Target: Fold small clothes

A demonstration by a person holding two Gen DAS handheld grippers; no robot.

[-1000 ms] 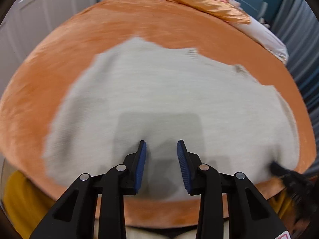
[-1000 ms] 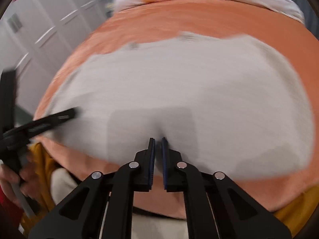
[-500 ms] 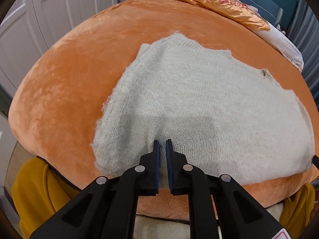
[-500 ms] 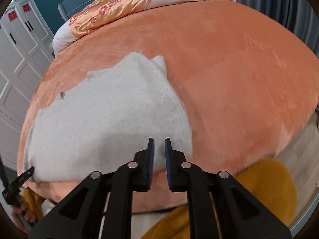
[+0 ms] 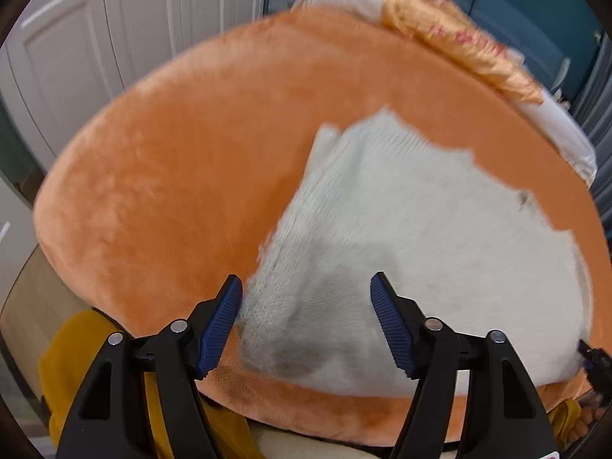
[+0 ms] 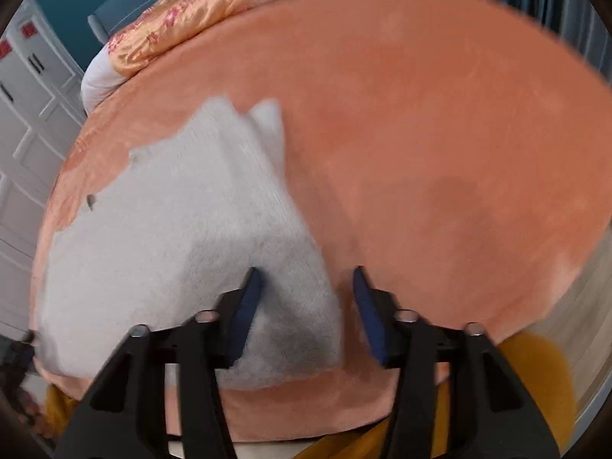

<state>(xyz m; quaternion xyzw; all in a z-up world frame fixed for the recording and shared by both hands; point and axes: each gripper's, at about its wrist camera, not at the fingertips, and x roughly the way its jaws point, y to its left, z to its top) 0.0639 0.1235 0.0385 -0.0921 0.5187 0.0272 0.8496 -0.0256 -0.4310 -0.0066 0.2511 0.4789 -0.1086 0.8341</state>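
Observation:
A small grey-white knitted sweater (image 5: 420, 237) lies flat on an orange plush bedcover (image 5: 183, 176). My left gripper (image 5: 306, 321) hovers over the sweater's near left corner, its jaws opening, with the corner between the blue pads (image 5: 220, 321) but not pinched. In the right wrist view the same sweater (image 6: 172, 229) fills the left half of the bedcover (image 6: 440, 145). My right gripper (image 6: 306, 313) stands over its near right corner, jaws opening, and the knit edge lies between the pads (image 6: 244, 313) untouched. Both views are motion-blurred.
An orange satin pillow (image 5: 459, 53) and white bedding (image 6: 95, 80) lie at the far end of the bed. White panelled wardrobe doors (image 5: 95, 38) stand to the left. Mustard-yellow fabric (image 5: 76, 352) shows below the bed's near edge. The other gripper's tip (image 5: 593, 359) peeks in at right.
Both grippers slid apart from the sweater's middle to its near corners, left one leftward, right one rightward. Both jaws, nearly shut half a second ago, now stand apart.

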